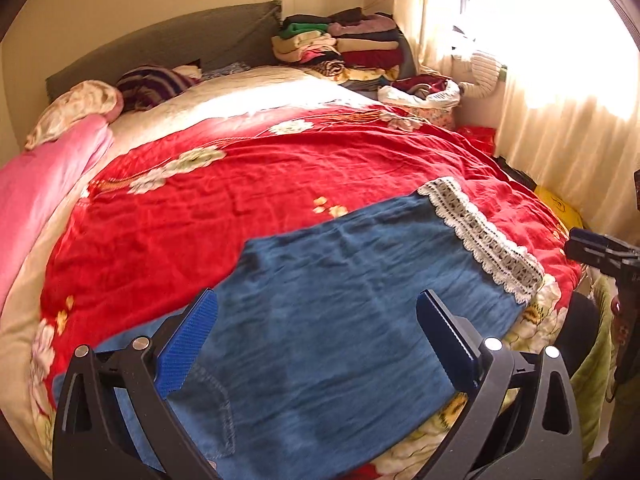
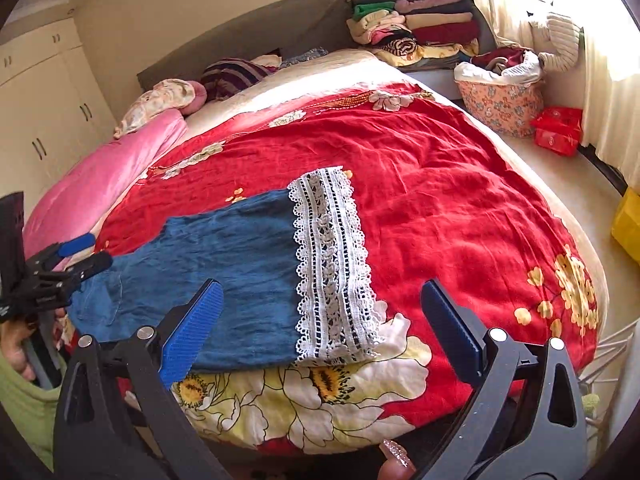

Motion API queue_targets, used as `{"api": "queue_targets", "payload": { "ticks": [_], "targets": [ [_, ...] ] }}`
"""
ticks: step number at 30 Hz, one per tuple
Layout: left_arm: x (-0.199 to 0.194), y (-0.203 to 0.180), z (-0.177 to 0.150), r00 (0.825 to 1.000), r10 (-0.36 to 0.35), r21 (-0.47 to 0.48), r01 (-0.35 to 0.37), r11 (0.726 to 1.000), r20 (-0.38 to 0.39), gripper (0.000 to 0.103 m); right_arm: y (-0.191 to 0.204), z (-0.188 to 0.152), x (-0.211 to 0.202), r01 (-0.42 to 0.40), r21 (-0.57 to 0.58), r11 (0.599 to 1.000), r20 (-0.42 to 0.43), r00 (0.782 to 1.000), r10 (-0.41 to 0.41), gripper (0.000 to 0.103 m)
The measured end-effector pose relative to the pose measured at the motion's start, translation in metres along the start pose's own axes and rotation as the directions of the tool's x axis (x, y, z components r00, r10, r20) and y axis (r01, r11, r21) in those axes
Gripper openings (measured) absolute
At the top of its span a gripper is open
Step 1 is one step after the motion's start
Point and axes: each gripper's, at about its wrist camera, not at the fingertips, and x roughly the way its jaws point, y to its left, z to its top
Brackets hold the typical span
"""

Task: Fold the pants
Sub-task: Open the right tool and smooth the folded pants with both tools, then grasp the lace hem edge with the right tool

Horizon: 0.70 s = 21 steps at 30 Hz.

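Pants (image 1: 340,300) lie flat on the red bedspread (image 1: 280,168), under both grippers' jaws. Left gripper (image 1: 316,336) and right gripper (image 2: 320,328) hover spread wide, holding nothing.

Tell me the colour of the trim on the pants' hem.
White lace trim with dark openwork rows, on blue pants; clearest in the right wrist view.

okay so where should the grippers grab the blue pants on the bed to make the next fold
Probably at the two ends. The pants lie flat, already doubled, near the bed's front edge. The right gripper, open, could pinch the lace hem from the near side; the left gripper, also open, could pinch the waist end by the pocket. The thin flat cloth favors a low edge pinch.
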Motion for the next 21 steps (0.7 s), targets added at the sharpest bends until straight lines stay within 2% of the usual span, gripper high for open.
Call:
{"api": "queue_targets", "payload": {
  "ticks": [13,21],
  "targets": [
    [0.041,-0.043,0.031,0.999,-0.042,0.118,0.045,0.992,-0.030,0.099,-0.007,-0.010,0.019,-0.010,0.035,0.999,-0.047,0.999,0.012,0.094],
    [0.071,-0.050,0.040,0.995,-0.066,0.130,0.076,0.989,-0.078,0.099,-0.009,-0.015,0.035,-0.009,0.057,0.998,-0.086,0.996,0.014,0.094]
  ]
}}
